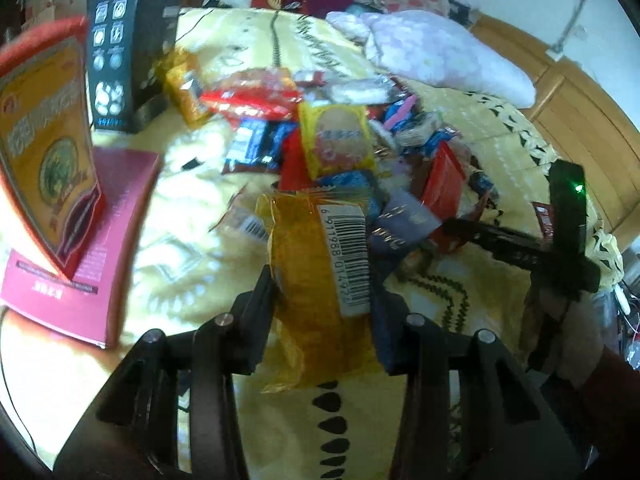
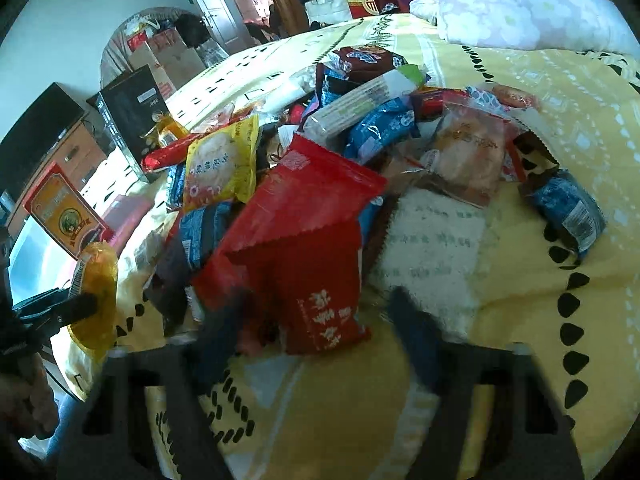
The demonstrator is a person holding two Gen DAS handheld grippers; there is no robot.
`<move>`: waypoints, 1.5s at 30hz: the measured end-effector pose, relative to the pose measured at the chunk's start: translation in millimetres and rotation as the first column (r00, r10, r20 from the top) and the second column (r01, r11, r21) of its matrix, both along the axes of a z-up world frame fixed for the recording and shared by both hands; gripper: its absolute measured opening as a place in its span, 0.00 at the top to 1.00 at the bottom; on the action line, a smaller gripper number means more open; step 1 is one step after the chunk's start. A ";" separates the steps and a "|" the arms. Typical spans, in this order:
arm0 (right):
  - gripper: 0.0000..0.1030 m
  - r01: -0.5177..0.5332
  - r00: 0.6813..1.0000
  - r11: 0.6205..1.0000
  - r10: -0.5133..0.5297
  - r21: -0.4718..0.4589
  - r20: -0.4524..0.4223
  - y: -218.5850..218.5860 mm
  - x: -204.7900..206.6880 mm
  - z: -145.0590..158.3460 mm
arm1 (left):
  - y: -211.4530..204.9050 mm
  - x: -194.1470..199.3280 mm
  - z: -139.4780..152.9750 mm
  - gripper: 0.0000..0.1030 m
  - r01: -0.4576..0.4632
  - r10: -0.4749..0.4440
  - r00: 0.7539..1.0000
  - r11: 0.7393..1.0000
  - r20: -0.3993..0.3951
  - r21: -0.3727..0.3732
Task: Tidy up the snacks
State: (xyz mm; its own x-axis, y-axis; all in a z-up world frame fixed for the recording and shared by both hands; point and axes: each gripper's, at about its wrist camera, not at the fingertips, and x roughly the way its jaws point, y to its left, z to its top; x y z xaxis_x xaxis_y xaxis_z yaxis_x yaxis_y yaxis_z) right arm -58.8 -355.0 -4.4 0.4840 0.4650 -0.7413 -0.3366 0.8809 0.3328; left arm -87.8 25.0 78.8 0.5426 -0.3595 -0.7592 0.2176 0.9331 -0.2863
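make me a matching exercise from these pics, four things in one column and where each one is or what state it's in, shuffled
Things
1. orange packet
2. black box
3. right gripper
4. dark blue packet

Places or states
A. open, over the red packet
B. lying alone on the yellow bedspread, apart from the pile
C. clamped in the left gripper
D. standing upright at the far left of the pile

Pairs: 1-C, 2-D, 3-A, 4-B

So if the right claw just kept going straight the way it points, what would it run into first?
Most likely the red snack packet at the near edge of the pile: the right claw, fingers open, already frames it. Motion blur makes the remaining gap hard to judge.
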 end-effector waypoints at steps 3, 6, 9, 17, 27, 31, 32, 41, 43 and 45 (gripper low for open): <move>0.60 0.032 0.999 0.999 -0.032 0.002 0.004 -5.8 -6.2 7.7 | -2.4 -4.4 15.0 0.58 0.014 -0.013 0.999 1.000 0.041 -0.006; 0.61 0.068 0.997 0.997 -0.069 0.024 0.039 -15.2 -20.3 27.6 | -3.6 -9.5 32.3 0.58 0.019 -0.019 0.995 1.000 0.094 -0.001; 0.61 0.096 0.991 0.994 -0.100 0.049 0.084 -21.4 -34.9 51.6 | -0.4 -15.2 52.5 0.58 0.013 -0.013 0.987 1.000 0.158 0.004; 0.61 0.087 0.965 0.992 -0.107 0.092 0.240 -6.8 -50.3 138.1 | 33.8 -24.9 109.1 0.58 -0.071 0.063 0.949 0.997 0.308 0.013; 0.61 -0.216 0.908 0.960 0.131 0.177 0.397 132.7 -30.8 244.9 | 173.2 -42.0 175.6 0.58 -0.431 0.395 0.821 0.902 0.412 -0.007; 0.61 -0.369 0.871 0.906 0.261 0.205 0.416 216.8 -30.0 268.0 | 237.2 -55.7 184.3 0.58 -0.579 0.532 0.739 0.815 0.412 -0.014; 0.61 -0.412 0.856 0.889 0.300 0.202 0.421 242.3 -32.0 273.0 | 250.1 -58.5 184.1 0.58 -0.609 0.558 0.721 0.793 0.410 -0.010; 0.61 -0.624 0.756 0.759 0.528 0.184 0.386 407.3 -66.1 273.5 | 321.1 -69.8 152.9 0.58 -0.750 0.714 0.632 0.662 0.301 0.005; 0.61 -0.652 0.739 0.739 0.566 0.172 0.366 434.0 -76.7 267.7 | 327.0 -70.3 148.1 0.58 -0.759 0.725 0.629 0.651 0.280 0.019; 0.61 -0.678 0.720 0.719 0.606 0.155 0.337 458.9 -85.5 257.4 | 330.4 -71.7 143.2 0.58 -0.763 0.732 0.629 0.646 0.261 0.027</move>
State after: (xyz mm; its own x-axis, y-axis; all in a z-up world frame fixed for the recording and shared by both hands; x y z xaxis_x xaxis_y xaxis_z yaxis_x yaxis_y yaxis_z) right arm -144.3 103.8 253.1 0.1433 0.8798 -0.4532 -0.8887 0.3159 0.3324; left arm -159.4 355.4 222.0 0.7287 0.3287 -0.6008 -0.5321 0.8240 -0.1946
